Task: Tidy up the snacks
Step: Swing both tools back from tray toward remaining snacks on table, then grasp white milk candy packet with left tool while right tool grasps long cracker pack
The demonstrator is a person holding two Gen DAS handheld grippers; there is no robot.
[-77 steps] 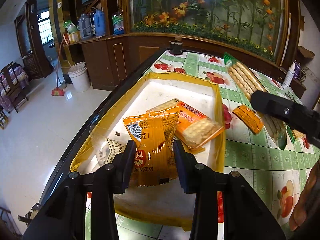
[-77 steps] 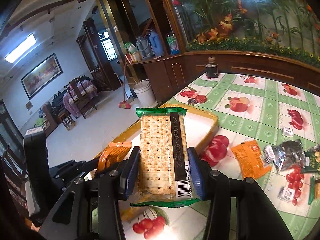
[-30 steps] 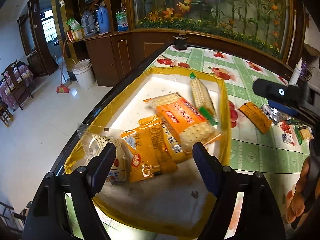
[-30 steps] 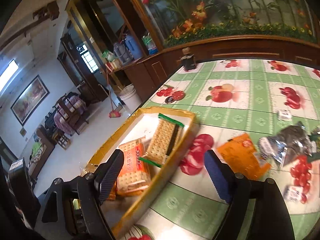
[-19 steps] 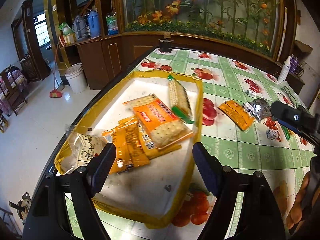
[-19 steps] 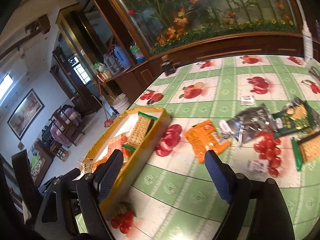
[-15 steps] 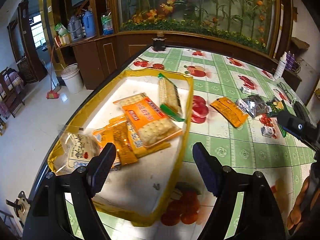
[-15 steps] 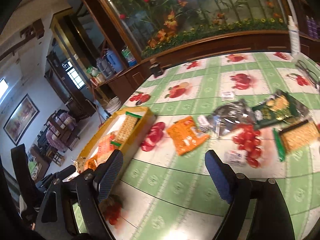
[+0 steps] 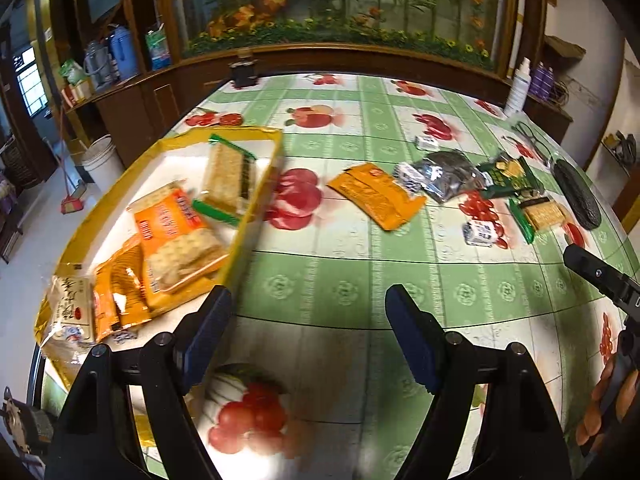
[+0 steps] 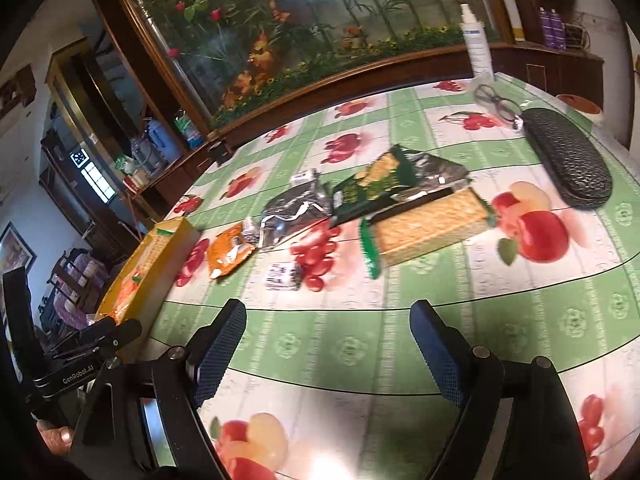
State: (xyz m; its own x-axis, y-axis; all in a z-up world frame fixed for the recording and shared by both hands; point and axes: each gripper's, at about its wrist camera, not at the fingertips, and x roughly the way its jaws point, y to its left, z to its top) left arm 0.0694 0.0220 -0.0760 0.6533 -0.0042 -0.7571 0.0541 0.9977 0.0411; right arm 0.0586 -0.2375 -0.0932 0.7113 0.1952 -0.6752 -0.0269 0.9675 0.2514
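A yellow tray [image 9: 256,200] at the table's left edge holds a green-ended cracker pack [image 9: 228,176], an orange cracker pack [image 9: 176,236], small orange packets [image 9: 120,284] and a clear bag [image 9: 72,312]. Loose on the tablecloth lie an orange packet [image 9: 376,194], a silver packet [image 9: 444,176], a green snack bag [image 9: 508,176], a cracker pack [image 10: 428,226] and small wrapped sweets [image 9: 480,232]. My left gripper [image 9: 308,332] is open and empty over the table right of the tray. My right gripper [image 10: 326,354] is open and empty, short of the loose snacks.
A black glasses case [image 10: 568,160] and a pair of glasses [image 10: 496,100] lie at the table's far right. A white bottle [image 10: 476,40] and a dark jar [image 9: 244,72] stand at the far edge. A wooden cabinet runs behind the table.
The cracker pack and the orange packet were released into the tray. Both grippers opened and swung right, away from the tray toward the loose snacks.
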